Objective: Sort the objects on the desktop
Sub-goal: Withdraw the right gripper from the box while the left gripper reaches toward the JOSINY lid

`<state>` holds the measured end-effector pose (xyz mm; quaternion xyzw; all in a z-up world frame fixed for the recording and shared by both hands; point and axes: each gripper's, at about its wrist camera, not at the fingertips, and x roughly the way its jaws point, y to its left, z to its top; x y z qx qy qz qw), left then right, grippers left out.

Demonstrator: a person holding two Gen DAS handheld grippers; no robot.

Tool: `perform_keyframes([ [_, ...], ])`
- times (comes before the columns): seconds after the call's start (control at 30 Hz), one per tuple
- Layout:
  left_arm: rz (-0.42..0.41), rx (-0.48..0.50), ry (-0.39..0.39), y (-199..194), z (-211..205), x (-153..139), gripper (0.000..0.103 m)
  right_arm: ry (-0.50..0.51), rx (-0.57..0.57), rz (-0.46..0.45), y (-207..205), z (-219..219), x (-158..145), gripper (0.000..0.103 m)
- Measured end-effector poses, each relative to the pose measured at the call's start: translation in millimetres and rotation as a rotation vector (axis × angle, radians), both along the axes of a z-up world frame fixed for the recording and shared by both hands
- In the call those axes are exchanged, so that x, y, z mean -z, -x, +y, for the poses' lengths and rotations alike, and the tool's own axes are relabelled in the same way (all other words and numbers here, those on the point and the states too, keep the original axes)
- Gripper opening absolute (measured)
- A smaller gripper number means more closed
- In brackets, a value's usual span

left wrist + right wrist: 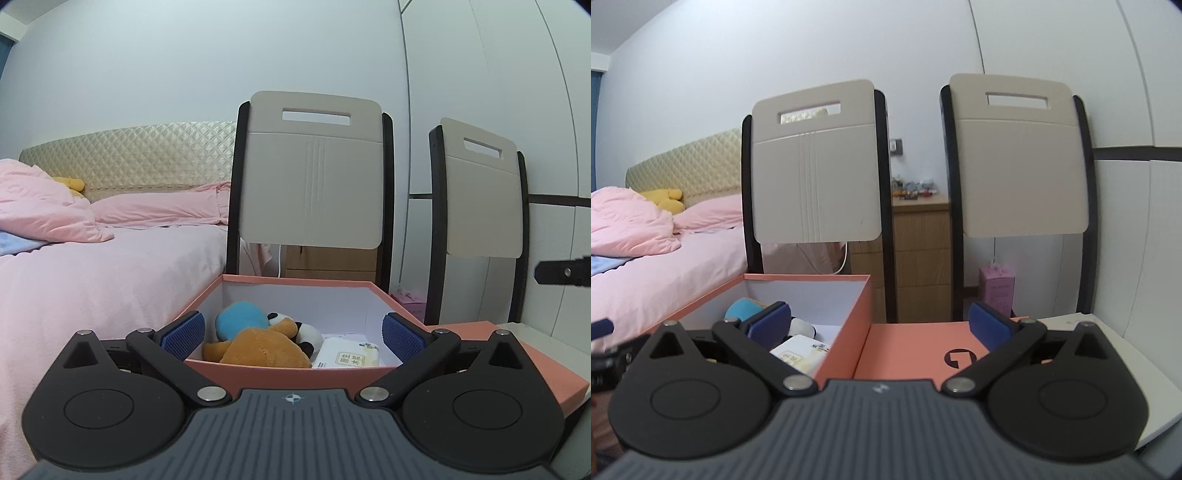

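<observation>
An open salmon-pink box (pixel 291 373) stands just ahead of my left gripper (pixel 293 334), which is open and empty with its blue pads level with the box's side walls. Inside lie a brown, blue and panda plush toy (pixel 258 339) and a white tissue pack (pixel 347 356). In the right wrist view the same box (pixel 849 328) is at the left, with its pink lid (pixel 916 350) flat beside it. My right gripper (pixel 881 326) is open and empty over the box's right wall and the lid. The toy (pixel 742 308) and the tissue pack (pixel 798 356) show partly behind the left finger.
Two beige chairs (pixel 816 177) (pixel 1019 162) with black frames stand behind the white table (pixel 1137 354). A bed with pink bedding (pixel 92 266) lies to the left. A wooden nightstand (pixel 919 254) and a small pink box (pixel 997 290) sit behind the chairs.
</observation>
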<state>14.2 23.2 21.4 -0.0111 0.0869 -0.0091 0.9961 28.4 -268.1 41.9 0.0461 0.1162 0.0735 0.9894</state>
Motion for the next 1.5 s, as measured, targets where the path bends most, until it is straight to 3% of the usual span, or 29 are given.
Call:
perform_keyframes([
  [0.47, -0.001, -0.049, -0.010, -6, -5, 7, 0.103, -0.065, 0.026, -0.087, 15, -28, 54, 0.103],
  [0.83, 0.029, -0.045, -0.065, -14, -20, 21, 0.103, -0.087, -0.029, -0.110, 18, -29, 54, 0.103],
  [1.0, 0.029, -0.048, -0.055, -14, -18, 23, 0.103, -0.082, -0.023, -0.091, 20, -31, 55, 0.103],
  [1.33, 0.069, 0.011, 0.046, -18, -17, 26, 0.103, -0.047, 0.022, -0.094, 30, -39, 56, 0.103],
  [1.5, 0.235, 0.183, 0.264, -32, -15, 41, 0.103, -0.064, 0.048, -0.087, 39, -52, 57, 0.103],
])
